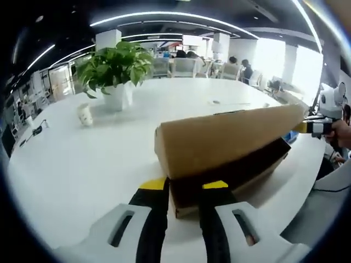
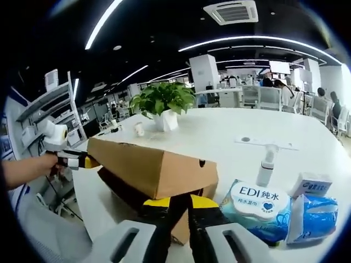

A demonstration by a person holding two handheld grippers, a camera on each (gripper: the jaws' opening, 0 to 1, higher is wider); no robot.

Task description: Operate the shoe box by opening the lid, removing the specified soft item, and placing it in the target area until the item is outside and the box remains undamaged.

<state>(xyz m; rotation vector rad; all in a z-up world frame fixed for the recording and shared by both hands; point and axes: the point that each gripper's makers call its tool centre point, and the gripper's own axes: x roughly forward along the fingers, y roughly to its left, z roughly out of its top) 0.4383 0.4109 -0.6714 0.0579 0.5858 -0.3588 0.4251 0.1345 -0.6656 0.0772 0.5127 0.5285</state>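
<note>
On the white table point(image 1: 82, 164) the cardboard shoe box point(image 1: 230, 181) is being opened: its lid point(image 1: 225, 139) is lifted at both ends and held tilted above the base, a dark gap showing beneath. At one end the lid's edge is pinched by the left gripper point(image 1: 184, 185), jaws closed on it; at the other, the right gripper point(image 2: 181, 203) is clamped on the lid's corner likewise. The soft item is not yet out; the box's inside is too dark to read, so removal and placing are judged still to come. Plain matte brown card is seen, crisp-edged and uncreased. Beside the box lie a glossy, crinkled wipes pack point(image 2: 255, 208), a tissue pack point(image 2: 312, 211) and a pump bottle point(image 2: 267, 161). A leafy plant point(image 1: 112, 66) is set farther off.
</note>
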